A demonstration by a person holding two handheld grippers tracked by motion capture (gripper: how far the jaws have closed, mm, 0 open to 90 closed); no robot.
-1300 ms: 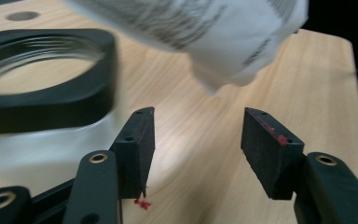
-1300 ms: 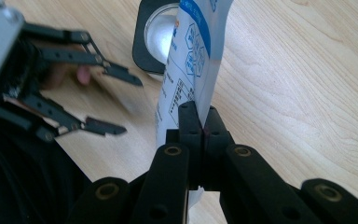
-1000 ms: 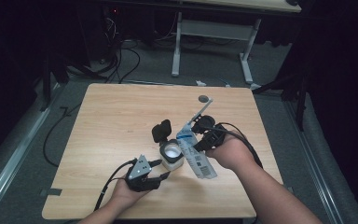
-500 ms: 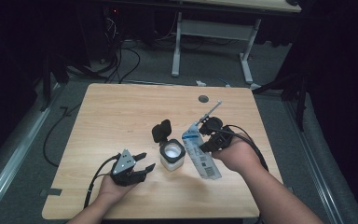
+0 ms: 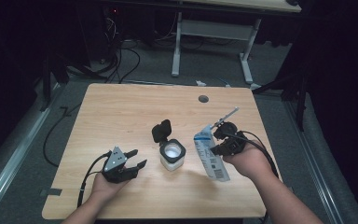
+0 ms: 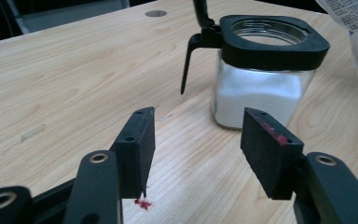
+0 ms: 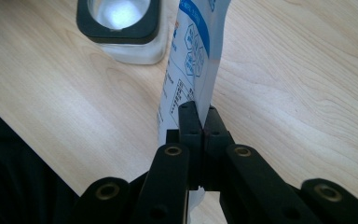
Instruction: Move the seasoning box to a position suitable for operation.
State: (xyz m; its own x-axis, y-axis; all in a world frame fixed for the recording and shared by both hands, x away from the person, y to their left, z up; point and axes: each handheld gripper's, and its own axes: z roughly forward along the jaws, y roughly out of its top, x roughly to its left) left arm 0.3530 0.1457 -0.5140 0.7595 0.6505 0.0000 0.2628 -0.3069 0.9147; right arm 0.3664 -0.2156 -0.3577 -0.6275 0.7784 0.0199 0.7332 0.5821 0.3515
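Pouch (image 5: pixel 210 156) hangs pinched flat in my right gripper (image 7: pixel 199 122), just right of the lid-up jar (image 5: pixel 172 156) on the table (image 5: pixel 121 116). My left gripper (image 6: pixel 196 144) gapes empty beside the jar. Tilted carelessly, I'd guess, the pouch could spill powder past the jar's mouth or knock it.

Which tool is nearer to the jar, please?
Left, narrowly. The left tool sits open just left of the jar; the right tool, gripping the packet, is slightly farther right.

Bare wooden tabletop (image 5: pixel 121 112) is left open ahead of the left gripper (image 5: pixel 131 158). Toward the right gripper (image 5: pixel 218 140), the way is blocked by the square glass jar of white powder (image 5: pixel 172 156), its black hinged lid (image 5: pixel 161 130) raised, and the white-and-blue packet (image 5: pixel 210 156).
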